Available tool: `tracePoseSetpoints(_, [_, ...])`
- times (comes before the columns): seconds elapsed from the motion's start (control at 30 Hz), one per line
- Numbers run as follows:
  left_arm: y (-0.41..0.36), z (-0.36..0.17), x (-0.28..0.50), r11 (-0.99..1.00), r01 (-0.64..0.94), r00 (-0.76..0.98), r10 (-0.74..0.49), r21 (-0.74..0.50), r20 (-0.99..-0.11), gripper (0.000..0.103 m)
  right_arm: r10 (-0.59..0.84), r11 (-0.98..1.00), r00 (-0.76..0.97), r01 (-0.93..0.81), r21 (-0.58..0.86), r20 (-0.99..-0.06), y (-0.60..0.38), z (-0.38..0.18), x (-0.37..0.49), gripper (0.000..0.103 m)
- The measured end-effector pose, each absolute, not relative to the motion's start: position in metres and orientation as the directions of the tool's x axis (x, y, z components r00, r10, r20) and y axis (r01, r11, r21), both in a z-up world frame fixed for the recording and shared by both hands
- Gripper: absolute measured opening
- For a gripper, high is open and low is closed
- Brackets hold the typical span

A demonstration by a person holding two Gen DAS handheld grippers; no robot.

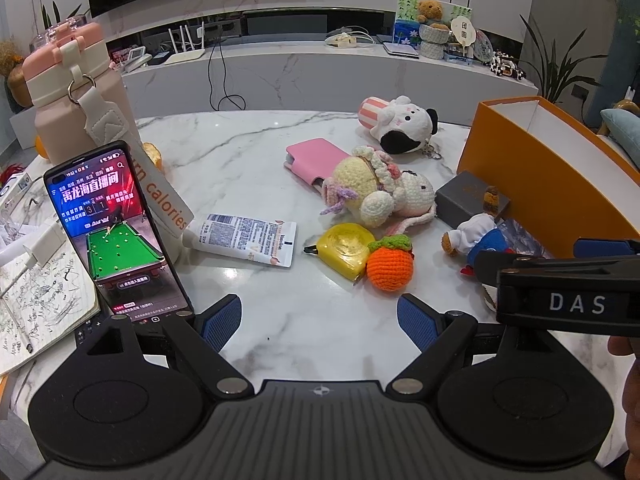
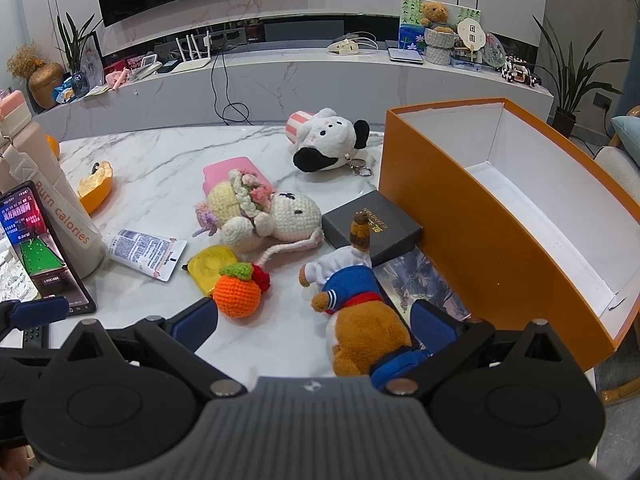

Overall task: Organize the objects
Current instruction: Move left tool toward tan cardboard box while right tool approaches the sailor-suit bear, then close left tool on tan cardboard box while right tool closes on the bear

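Note:
Toys lie scattered on the marble table [image 1: 248, 152]. A crochet orange [image 1: 390, 266] [image 2: 236, 292] sits beside a yellow tape measure [image 1: 344, 250], with a crochet bunny doll [image 2: 264, 216] behind them. A pink case [image 1: 316, 156], a white-and-black plush [image 2: 328, 144] and a cream tube [image 1: 244, 238] lie further out. My left gripper [image 1: 320, 324] is open over bare marble, short of the orange. My right gripper [image 2: 316, 326] is open too. A teddy bear in blue [image 2: 360, 320] lies between its fingers, near the right one, and the pads do not press it.
An open orange box [image 2: 460, 240] with a white inside stands at the right, a dark grey box [image 2: 376, 228] against it. At the left a lit phone [image 1: 116, 232] leans on a pink bottle [image 1: 76, 96], beside a notebook [image 1: 36, 312]. Orange peel [image 2: 96, 186] lies nearby.

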State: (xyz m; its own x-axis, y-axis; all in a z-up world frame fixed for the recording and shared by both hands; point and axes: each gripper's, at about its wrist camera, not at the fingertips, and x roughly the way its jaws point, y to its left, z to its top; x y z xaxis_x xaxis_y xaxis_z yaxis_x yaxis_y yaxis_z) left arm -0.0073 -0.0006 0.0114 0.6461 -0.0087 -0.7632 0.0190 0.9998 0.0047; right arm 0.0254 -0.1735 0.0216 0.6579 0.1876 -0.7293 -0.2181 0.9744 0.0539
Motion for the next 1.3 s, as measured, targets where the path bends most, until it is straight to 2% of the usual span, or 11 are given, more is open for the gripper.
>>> tracePoseSetpoints(0.4, [-0.001,0.012,-0.01,0.999,0.036,0.648,-0.033,-0.013,-0.761,0.101,0.188,0.973,0.661,-0.225,0.047,-0.727,-0.175,0.021,0.029,0.102])
tracePoseSetpoints(0.57, [-0.006,0.013,-0.016,0.994,0.081,0.649,-0.109,-0.074,-0.753,0.1,0.183,0.978,0.701,-0.201,0.055,-0.689,-0.191,0.031,0.037,0.102])
tracePoseSetpoints(0.73, [-0.026,0.007,-0.027,0.988,0.142,0.633,-0.139,-0.063,-0.761,0.1,0.158,0.984,0.726,-0.168,0.05,-0.67,-0.212,0.028,0.044,0.102])
tracePoseSetpoints(1.0, [-0.056,-0.005,-0.045,0.97,0.233,0.611,-0.197,-0.064,-0.766,0.101,0.182,0.977,0.708,-0.208,0.046,-0.682,-0.226,0.015,0.046,0.102])
tracePoseSetpoints(1.3, [-0.07,-0.026,-0.048,0.967,0.253,0.587,-0.19,-0.045,-0.787,0.1,0.232,0.948,0.664,-0.319,0.011,-0.711,-0.208,-0.001,0.045,0.102])
